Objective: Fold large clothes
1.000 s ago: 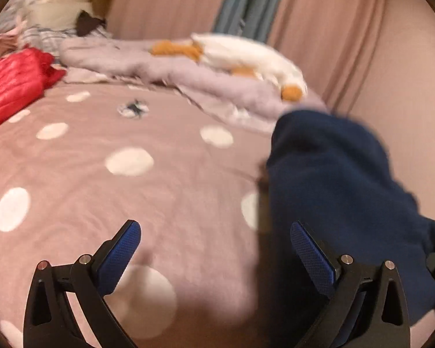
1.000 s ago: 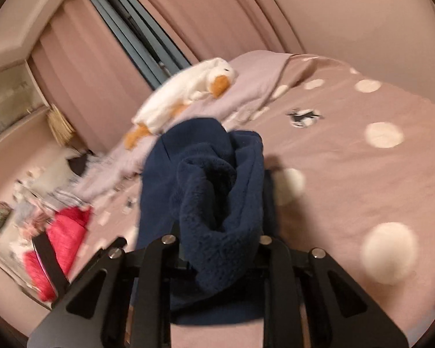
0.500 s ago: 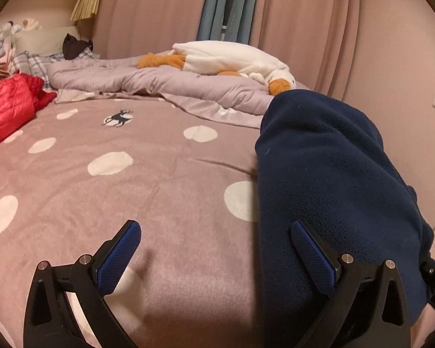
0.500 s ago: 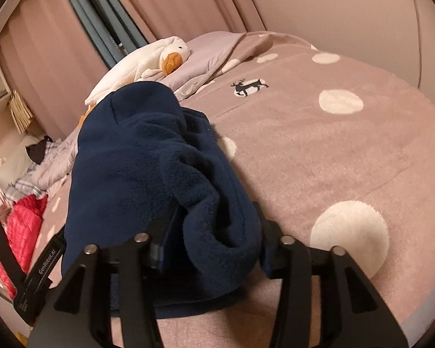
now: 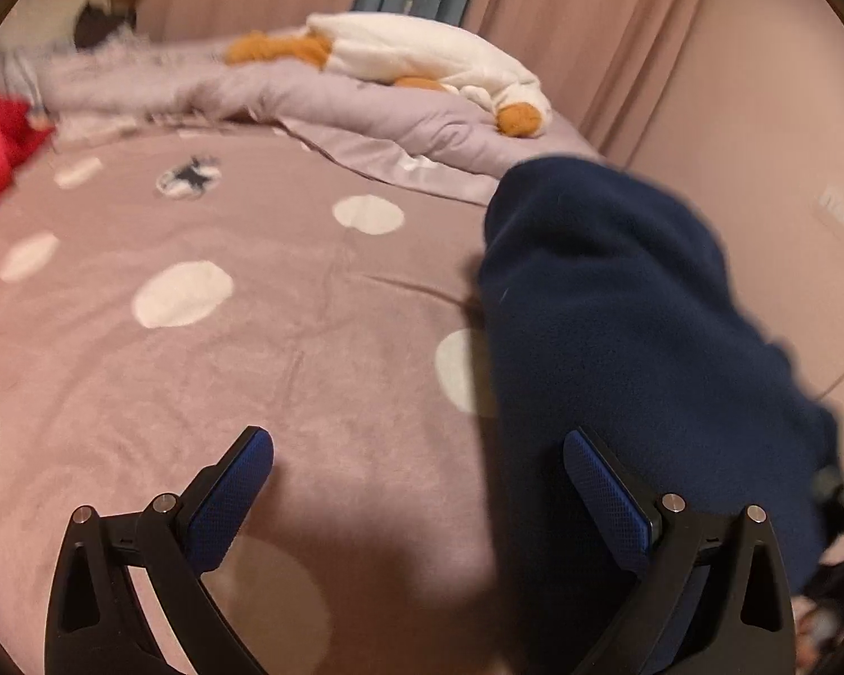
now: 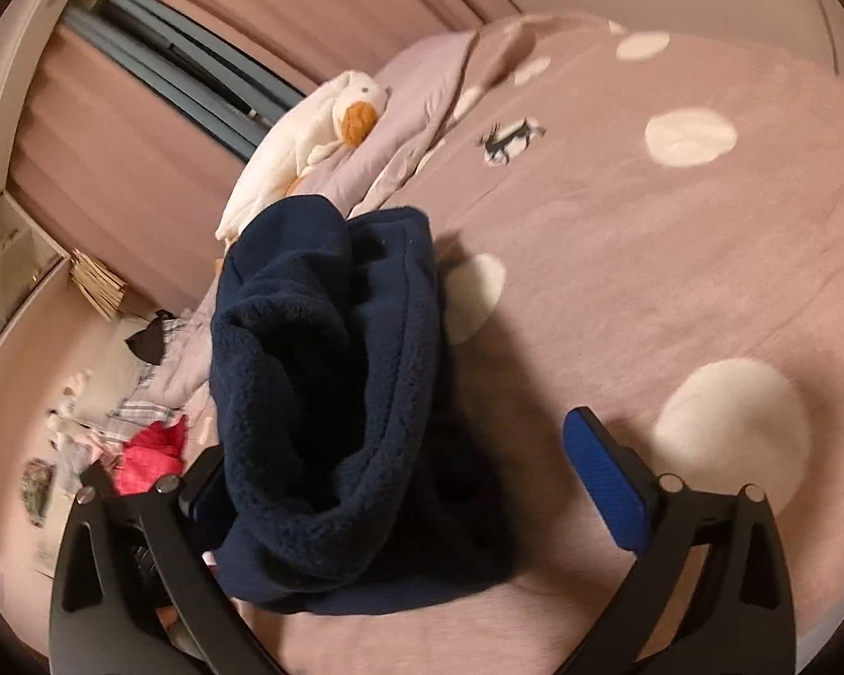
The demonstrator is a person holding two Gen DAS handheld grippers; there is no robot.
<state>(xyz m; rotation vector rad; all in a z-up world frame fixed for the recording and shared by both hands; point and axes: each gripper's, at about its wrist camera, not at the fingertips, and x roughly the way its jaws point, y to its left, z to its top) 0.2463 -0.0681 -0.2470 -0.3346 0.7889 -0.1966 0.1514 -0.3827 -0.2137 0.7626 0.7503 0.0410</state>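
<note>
We let go of the folded navy fleece on the dotted bedspread.

Our right gripper (image 6: 422,484) is opening its jaws, with the navy fleece (image 6: 332,394) lying between them against the left-hand finger but no longer pinched; our left gripper (image 5: 422,495) stands wide and empty just left of that fleece (image 5: 636,337). The bundle rests on the dotted bedspread (image 6: 675,259), nearer us than the plush duck (image 6: 315,129). We judge it best to back the fingers straight out, low and slow, so the pile does not drag the fold apart. We read no brand or writing here; only a small deer motif (image 6: 509,138) shows beyond the fleece.
</note>
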